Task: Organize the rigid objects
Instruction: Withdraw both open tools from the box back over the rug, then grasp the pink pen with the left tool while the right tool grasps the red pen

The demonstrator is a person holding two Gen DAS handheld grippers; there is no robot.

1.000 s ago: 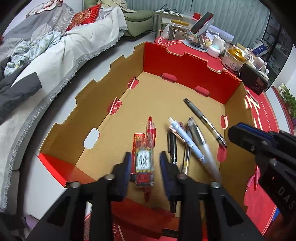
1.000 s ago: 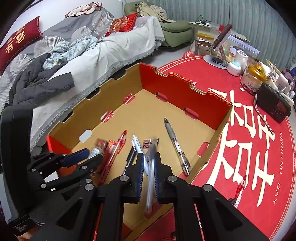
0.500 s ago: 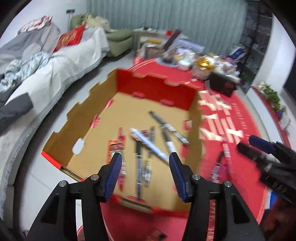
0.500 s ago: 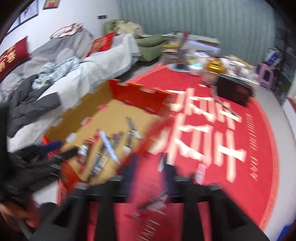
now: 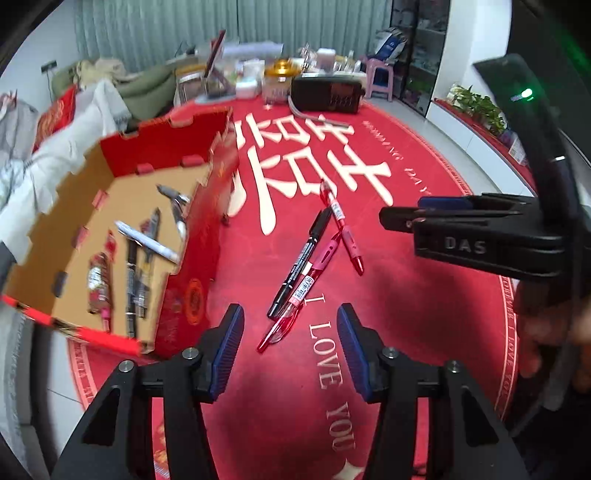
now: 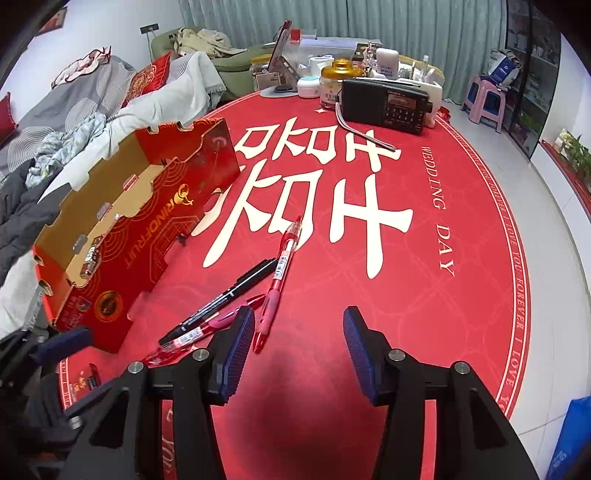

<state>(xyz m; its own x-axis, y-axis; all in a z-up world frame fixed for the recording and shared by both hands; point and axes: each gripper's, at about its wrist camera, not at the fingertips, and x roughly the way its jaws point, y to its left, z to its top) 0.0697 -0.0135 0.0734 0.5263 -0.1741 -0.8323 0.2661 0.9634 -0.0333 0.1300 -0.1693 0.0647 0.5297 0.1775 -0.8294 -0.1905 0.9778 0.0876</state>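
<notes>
While both hand-held grippers [image 5: 290,345] [image 6: 299,345] close empty, 3 pens [image 5: 314,264] lie just ahead.

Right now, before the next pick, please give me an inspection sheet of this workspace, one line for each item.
Surface: round red mat with white characters.
Job's things: cardboard box at the left, several pens already inside; on the mat beside it a black marker and two red pens, the red ones crossing.
Clutter: black radio, gold-lidded jar, small containers at the far edge.
Grippers: left gripper and right gripper both closing, nothing between the jaws.
Cables: grey strap trailing from the radio.
Surroundings: sofa with clothes, curtain, pink stool.
</notes>
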